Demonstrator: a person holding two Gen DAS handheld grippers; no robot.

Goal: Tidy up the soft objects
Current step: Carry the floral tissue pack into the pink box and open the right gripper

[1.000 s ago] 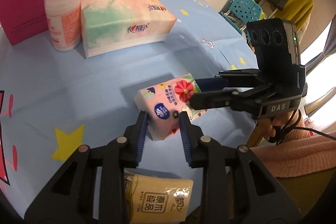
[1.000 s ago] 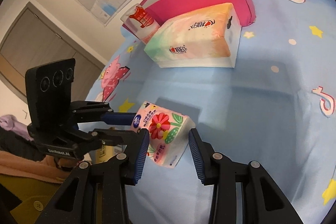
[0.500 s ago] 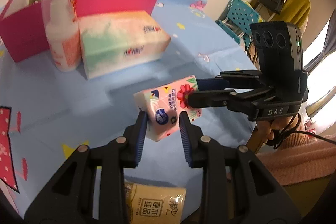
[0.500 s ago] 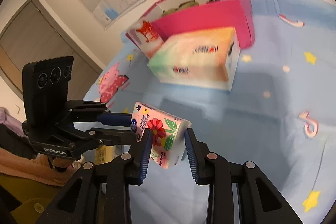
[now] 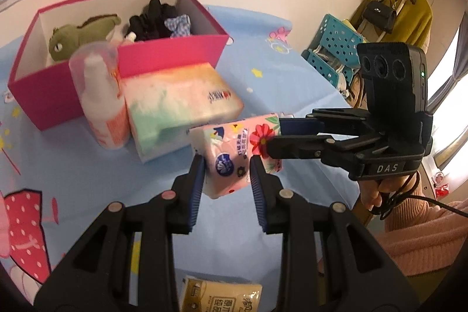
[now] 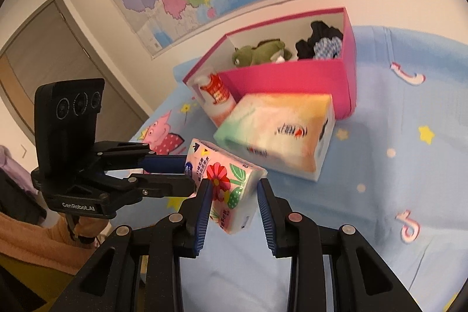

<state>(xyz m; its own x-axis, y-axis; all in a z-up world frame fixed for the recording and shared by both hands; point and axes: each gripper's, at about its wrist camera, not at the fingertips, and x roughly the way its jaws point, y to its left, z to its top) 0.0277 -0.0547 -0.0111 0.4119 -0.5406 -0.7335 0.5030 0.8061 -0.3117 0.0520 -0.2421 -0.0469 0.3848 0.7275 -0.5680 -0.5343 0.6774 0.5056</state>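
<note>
A small pink floral tissue pack (image 5: 231,157) (image 6: 231,183) hangs tilted above the blue tablecloth (image 5: 87,165), held from two sides. My left gripper (image 5: 226,168) (image 6: 190,173) is shut on the end with the blue logo. My right gripper (image 6: 234,195) (image 5: 275,133) is shut on the end with the red flower. Behind it stands an open pink box (image 5: 175,57) (image 6: 280,78) holding a green plush toy (image 5: 82,34) and dark clothes (image 5: 152,16).
A large pastel tissue pack (image 5: 178,104) (image 6: 278,127) and a white lotion bottle (image 5: 99,95) stand against the box's front. A yellow tissue pack (image 5: 222,297) lies at the near table edge. A teal basket (image 5: 336,48) sits beyond the table on the right.
Both grippers have risen together, lifting the floral pack off the cloth. The right jaws have closed tighter on it. Both views now look into the pink box.
</note>
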